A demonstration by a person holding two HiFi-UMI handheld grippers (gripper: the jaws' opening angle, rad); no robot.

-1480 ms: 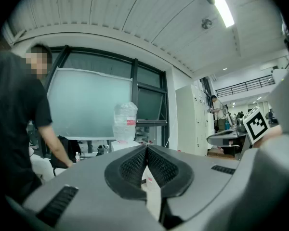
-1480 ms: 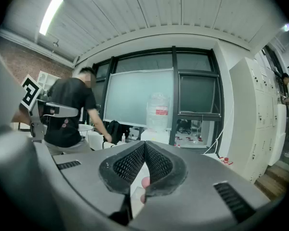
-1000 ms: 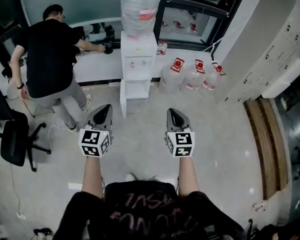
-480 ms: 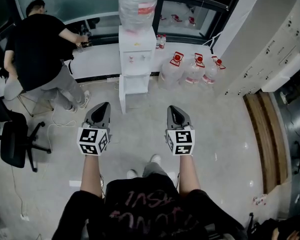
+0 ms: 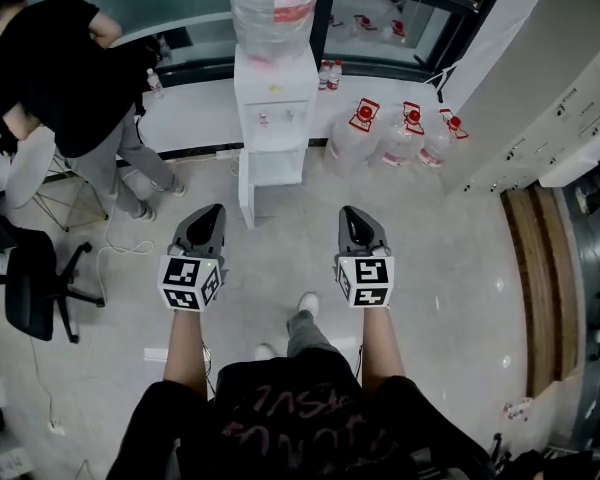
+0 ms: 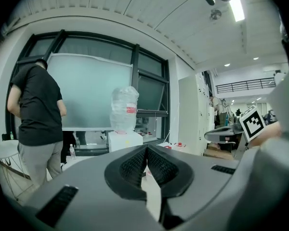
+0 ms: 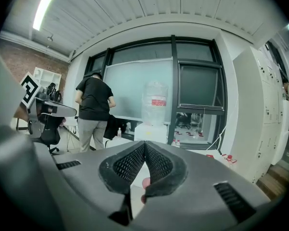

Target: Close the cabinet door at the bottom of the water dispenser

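Observation:
The white water dispenser (image 5: 273,108) stands against the window ledge with a large bottle (image 5: 275,3) on top. Its bottom cabinet (image 5: 278,167) is open, and the white door (image 5: 246,198) swings out toward me on the left side. My left gripper (image 5: 211,213) is shut and empty, a short way in front of the door. My right gripper (image 5: 349,213) is also shut and empty, off to the right of the cabinet. The dispenser (image 6: 125,139) shows far off in the left gripper view, and again as the dispenser (image 7: 152,131) in the right gripper view.
A person in a black shirt (image 5: 55,58) bends at the ledge on the left. A black office chair (image 5: 30,280) stands at the left edge. Three full water jugs (image 5: 395,136) sit right of the dispenser. White lockers (image 5: 565,98) line the right wall.
I have stepped closer to the dispenser; it sits lower and larger in view. Both grippers keep their pose. The person on the left has shifted further left.

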